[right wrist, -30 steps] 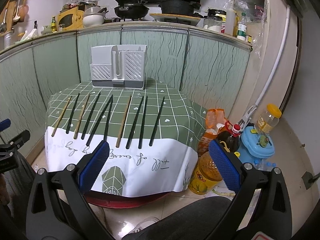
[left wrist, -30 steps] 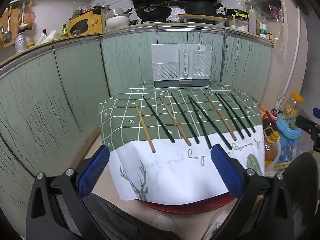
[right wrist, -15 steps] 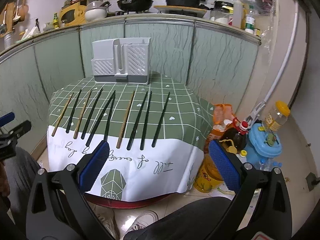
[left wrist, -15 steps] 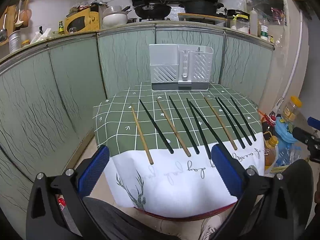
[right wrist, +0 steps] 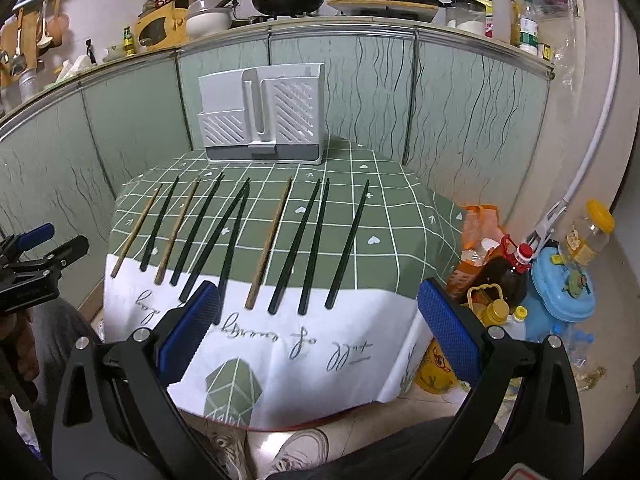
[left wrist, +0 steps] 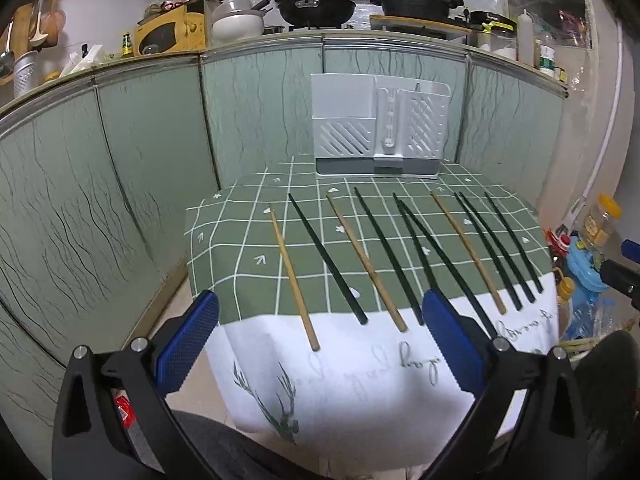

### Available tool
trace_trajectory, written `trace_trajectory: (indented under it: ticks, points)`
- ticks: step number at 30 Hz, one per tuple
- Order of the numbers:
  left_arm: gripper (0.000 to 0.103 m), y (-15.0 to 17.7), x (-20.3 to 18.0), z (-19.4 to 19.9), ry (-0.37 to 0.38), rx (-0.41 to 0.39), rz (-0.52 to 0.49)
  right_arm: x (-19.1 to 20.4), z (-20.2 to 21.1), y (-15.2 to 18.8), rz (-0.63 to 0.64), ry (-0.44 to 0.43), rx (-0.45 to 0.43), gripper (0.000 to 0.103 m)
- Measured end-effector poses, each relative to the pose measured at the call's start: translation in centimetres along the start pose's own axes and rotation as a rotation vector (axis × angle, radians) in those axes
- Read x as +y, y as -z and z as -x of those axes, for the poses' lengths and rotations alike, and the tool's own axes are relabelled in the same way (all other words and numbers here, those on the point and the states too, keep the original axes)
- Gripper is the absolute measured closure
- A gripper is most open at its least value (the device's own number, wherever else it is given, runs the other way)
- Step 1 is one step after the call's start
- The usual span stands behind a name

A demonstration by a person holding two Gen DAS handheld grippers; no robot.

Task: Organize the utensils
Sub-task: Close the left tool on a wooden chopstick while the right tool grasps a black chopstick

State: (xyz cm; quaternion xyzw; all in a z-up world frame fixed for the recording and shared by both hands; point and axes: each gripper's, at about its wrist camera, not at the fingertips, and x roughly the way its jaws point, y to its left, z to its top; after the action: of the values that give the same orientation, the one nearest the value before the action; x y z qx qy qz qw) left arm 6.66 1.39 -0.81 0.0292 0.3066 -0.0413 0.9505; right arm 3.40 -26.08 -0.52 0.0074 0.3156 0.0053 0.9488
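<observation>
Small table under a green grid tablecloth (left wrist: 240, 240) with a white printed front edge. Ten chopsticks laid side by side in a row across it, tips toward the far side, butt ends near or over the white border.

Counted from the left wrist view: three bamboo chopsticks, seven black. Leftmost bamboo chopstick (left wrist: 294, 276) lying alone, reaching furthest onto the white edge. Next a black chopstick (left wrist: 326, 258), then the second bamboo chopstick (left wrist: 366, 264), then another black one. Two black chopsticks (left wrist: 420, 248) meeting at the far tips, splayed apart at the near ends. Third bamboo chopstick (left wrist: 466, 246) right of those. Three black chopsticks (right wrist: 316, 240) at the right end, roughly parallel, not touching.

White slotted utensil holder (left wrist: 378, 130) upright at the far edge of the table, apart from the chopstick tips, in front of green cabinet fronts. Nothing seen standing in it.

Left gripper (left wrist: 320, 348) spread wide, empty, held before the near left part of the table, touching nothing. Right gripper (right wrist: 318, 328) likewise spread wide and empty, before the near right part.

Oil bottles (right wrist: 500, 276) and a blue container (right wrist: 560, 292) on the floor right of the table.
</observation>
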Motion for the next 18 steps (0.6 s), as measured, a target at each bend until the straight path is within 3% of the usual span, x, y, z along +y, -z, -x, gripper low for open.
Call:
trace_trajectory:
  ticks: [5,12,17,18]
  points:
    - [0.005,0.4,0.7,-2.4,-0.035,0.009,0.025,-0.3,-2.3,-0.5,-0.009,0.009,0.0,0.008]
    - [0.006,1.0,1.3,-6.2,-0.086,0.037,0.058,-1.7,-6.2,-0.5,-0.04,0.085,0.005,0.008]
    - [0.026,1.2,1.2,-8.5,-0.091,0.051,0.067,-2.9,-9.6,-0.4,-0.064,0.119,0.051,0.018]
    - [0.034,1.4,1.2,-8.8,-0.099,0.051,0.068,-3.0,-9.9,-0.4,-0.064,0.123,0.056,0.022]
